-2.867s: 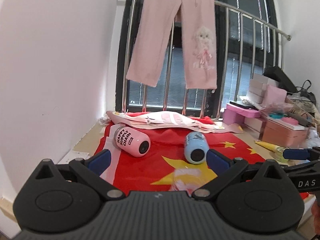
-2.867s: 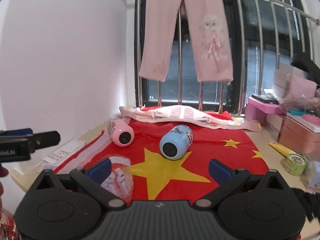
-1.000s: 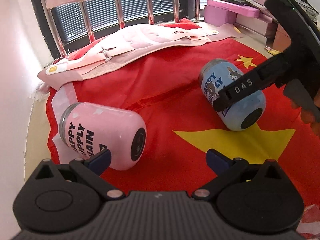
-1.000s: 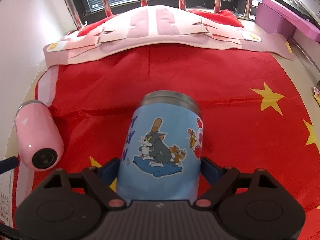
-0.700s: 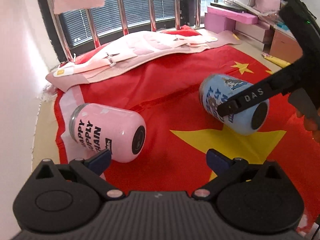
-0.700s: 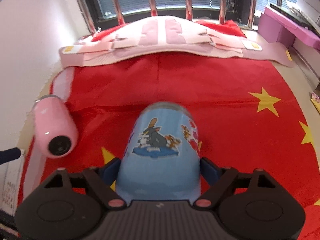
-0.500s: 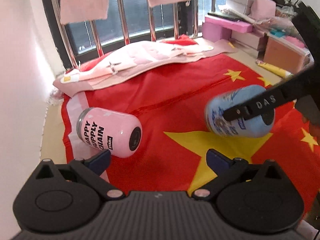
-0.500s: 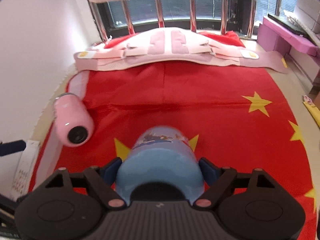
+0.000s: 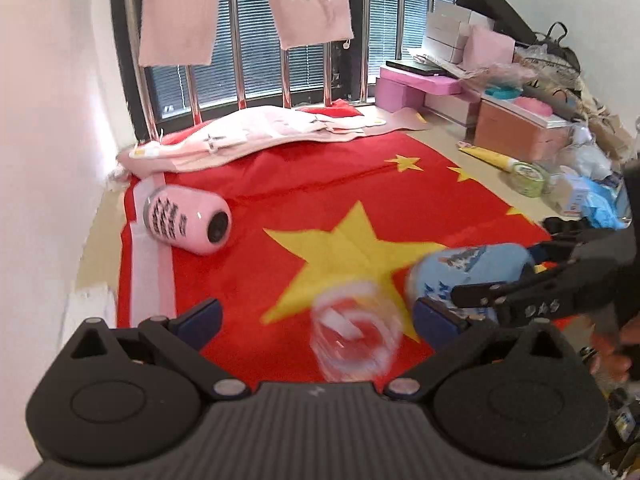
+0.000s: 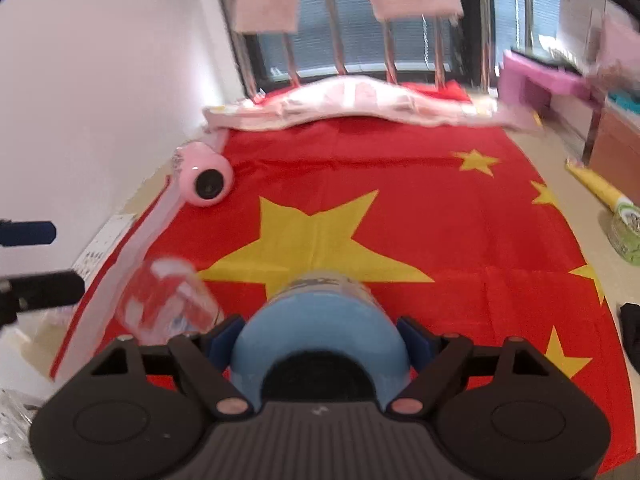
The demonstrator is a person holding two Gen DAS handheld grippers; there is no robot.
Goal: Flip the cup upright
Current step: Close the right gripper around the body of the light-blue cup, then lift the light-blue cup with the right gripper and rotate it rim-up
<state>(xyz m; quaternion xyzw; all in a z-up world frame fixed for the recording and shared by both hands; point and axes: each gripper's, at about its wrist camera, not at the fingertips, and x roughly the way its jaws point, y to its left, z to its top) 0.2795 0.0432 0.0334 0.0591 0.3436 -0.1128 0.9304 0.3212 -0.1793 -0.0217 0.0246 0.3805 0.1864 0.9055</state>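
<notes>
My right gripper is shut on the blue cartoon cup and holds it lying flat above the red flag cloth, its base toward the camera. The cup and the gripper around it show at the right of the left wrist view. My left gripper is open and empty near the cloth's front edge. A pink cup lies on its side at the left, also in the right wrist view. A clear plastic cup lies on its side between the left gripper's fingers; it also shows in the right wrist view.
A pink-and-white garment lies along the window bars at the back. Pink and orange boxes and clutter stand at the right. A green tape roll and a yellow tube lie right of the cloth. A white wall is at the left.
My right gripper has lifted the blue cup off the cloth and drawn it back toward the front. My left gripper has pulled back from the pink cup; the clear cup is now in view.
</notes>
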